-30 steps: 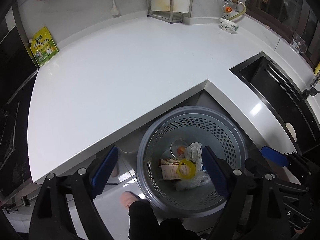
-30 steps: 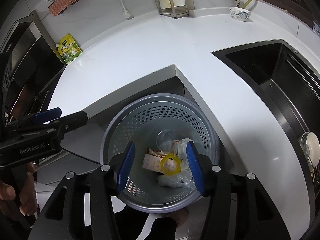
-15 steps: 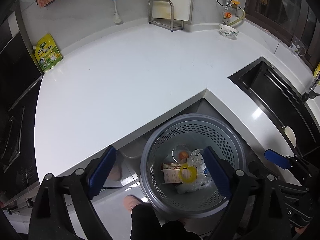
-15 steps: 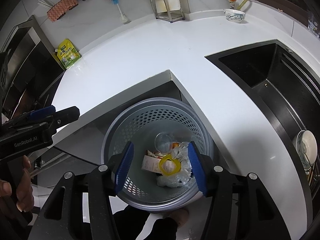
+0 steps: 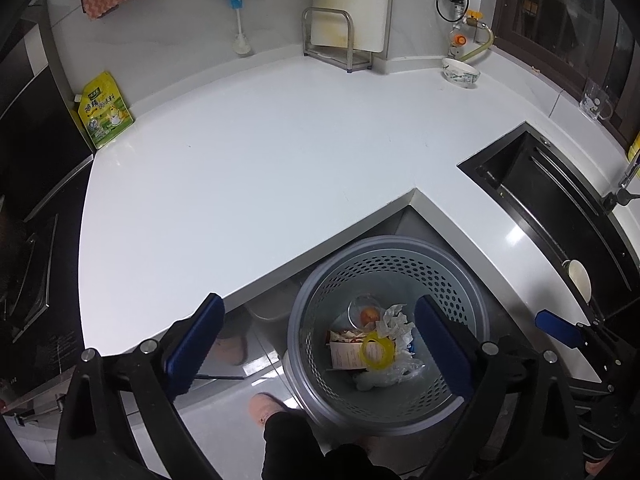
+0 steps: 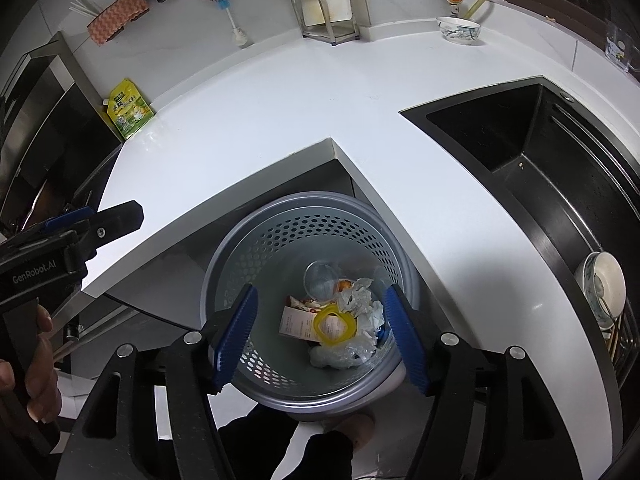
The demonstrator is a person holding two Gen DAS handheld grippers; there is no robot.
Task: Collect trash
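A grey perforated trash bin [image 5: 472,300] [image 6: 224,256] stands on the floor in the inner corner of the white counter. Inside lie a yellow ring [image 5: 375,350] [image 6: 334,323], a paper carton [image 5: 347,354] [image 6: 298,322], crumpled tissue [image 5: 394,320] [image 6: 360,300], clear plastic wrap [image 5: 390,376] and a clear cup [image 6: 320,278]. My left gripper [image 5: 316,344] is open and empty, above the bin's left side. My right gripper [image 6: 320,332] is open and empty, above the bin's opening.
The white L-shaped counter [image 5: 240,184] holds a yellow-green pouch [image 5: 105,110] at the far left, a metal rack [image 5: 332,40] and a bowl [image 5: 461,72] at the back. A black sink [image 6: 560,168] with dishes lies right. A person's slippered foot [image 5: 266,406] is near the bin.
Both grippers have risen and drawn back from the bin, so the bin looks smaller and more of the back wall shows. The trash in the bin has not moved.
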